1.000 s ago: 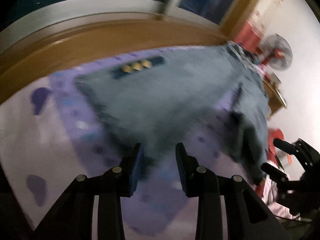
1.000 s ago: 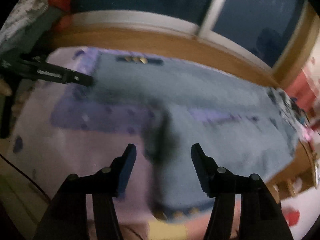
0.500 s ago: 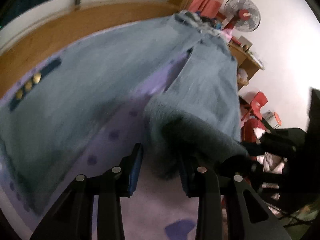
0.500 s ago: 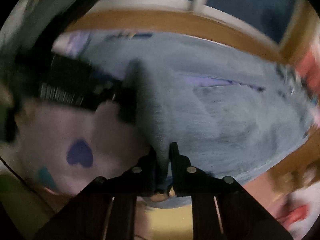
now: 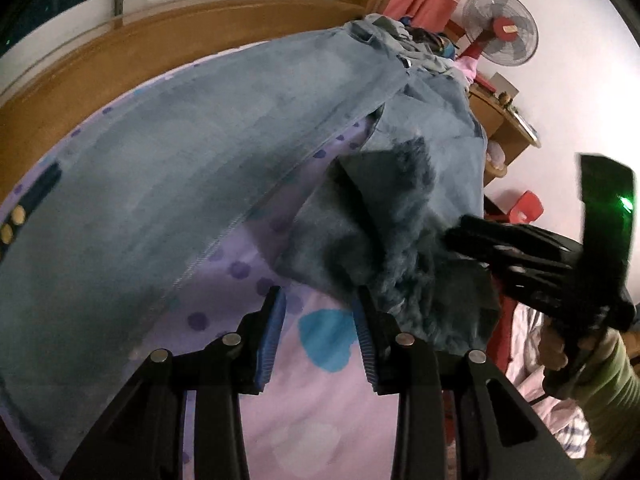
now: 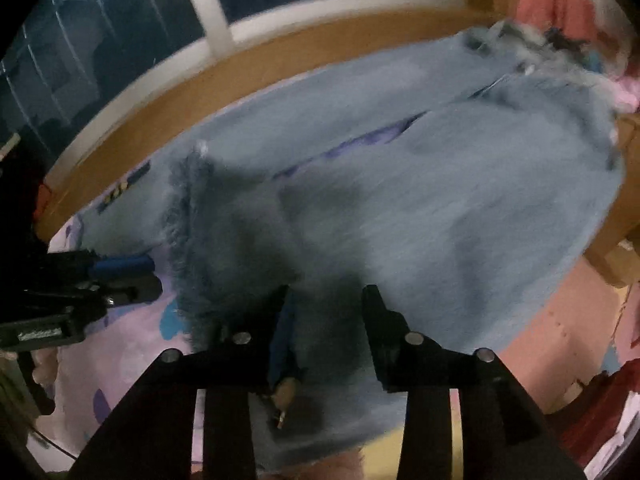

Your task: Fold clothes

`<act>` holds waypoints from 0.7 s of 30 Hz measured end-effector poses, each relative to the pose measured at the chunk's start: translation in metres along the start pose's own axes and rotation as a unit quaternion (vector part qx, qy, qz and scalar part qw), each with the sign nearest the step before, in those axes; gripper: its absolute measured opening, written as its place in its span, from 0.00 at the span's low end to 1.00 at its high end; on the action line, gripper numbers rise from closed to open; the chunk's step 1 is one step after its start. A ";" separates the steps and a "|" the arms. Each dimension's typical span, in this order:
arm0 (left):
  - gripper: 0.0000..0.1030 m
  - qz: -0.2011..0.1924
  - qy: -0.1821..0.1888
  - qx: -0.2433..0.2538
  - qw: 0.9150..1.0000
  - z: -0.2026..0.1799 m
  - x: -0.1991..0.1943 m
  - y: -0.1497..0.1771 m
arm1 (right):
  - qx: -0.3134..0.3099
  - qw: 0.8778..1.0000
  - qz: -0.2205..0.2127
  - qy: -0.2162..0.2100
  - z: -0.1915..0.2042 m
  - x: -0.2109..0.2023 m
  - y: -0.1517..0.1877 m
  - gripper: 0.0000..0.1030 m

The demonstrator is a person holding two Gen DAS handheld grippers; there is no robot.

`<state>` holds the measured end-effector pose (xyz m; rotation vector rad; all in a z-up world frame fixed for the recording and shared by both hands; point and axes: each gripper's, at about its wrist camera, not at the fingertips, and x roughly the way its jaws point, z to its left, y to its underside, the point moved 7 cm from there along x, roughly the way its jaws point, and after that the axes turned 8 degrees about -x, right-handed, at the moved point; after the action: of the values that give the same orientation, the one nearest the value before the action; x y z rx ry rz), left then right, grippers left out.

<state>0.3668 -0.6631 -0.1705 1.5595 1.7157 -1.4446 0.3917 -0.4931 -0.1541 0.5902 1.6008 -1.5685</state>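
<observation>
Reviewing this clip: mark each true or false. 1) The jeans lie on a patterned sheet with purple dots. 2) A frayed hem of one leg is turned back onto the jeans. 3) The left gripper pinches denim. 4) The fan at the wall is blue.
1) True: the jeans lie spread on the dotted sheet.
2) True: the frayed hem lies turned back over the denim.
3) False: the left gripper has open jaws over bare sheet.
4) False: the fan has a red hub and a pale grille.
</observation>
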 end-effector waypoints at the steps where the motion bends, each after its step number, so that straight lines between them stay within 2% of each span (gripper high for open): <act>1: 0.34 -0.001 0.000 -0.005 1.000 -0.001 0.000 -0.001 | -0.006 1.000 -0.011 0.011 -0.004 -0.010 0.001 0.41; 5: 0.34 -0.022 0.001 -0.006 1.000 -0.014 -0.009 -0.011 | -0.036 0.998 -0.045 0.007 -0.004 -0.042 0.010 0.49; 9: 0.34 -0.049 0.019 -0.010 0.999 -0.033 -0.023 -0.025 | -0.124 0.991 -0.054 -0.001 0.021 -0.049 0.028 0.53; 12: 0.40 -0.054 0.033 -0.015 0.998 -0.046 -0.026 -0.034 | -0.191 0.980 -0.063 0.008 0.041 -0.047 0.039 0.54; 15: 0.40 -0.050 0.022 -0.016 0.998 -0.057 -0.016 -0.040 | -0.239 0.968 -0.071 0.027 0.053 -0.039 0.043 0.54; 21: 0.40 -0.008 -0.046 -0.019 0.999 -0.052 0.033 -0.049 | -0.296 0.947 -0.106 0.062 0.067 -0.020 0.034 0.54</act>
<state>0.3306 -0.5942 -0.1580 1.4395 1.6963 -1.4600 0.4448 -0.5498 -0.1526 0.1932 2.1639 -1.1114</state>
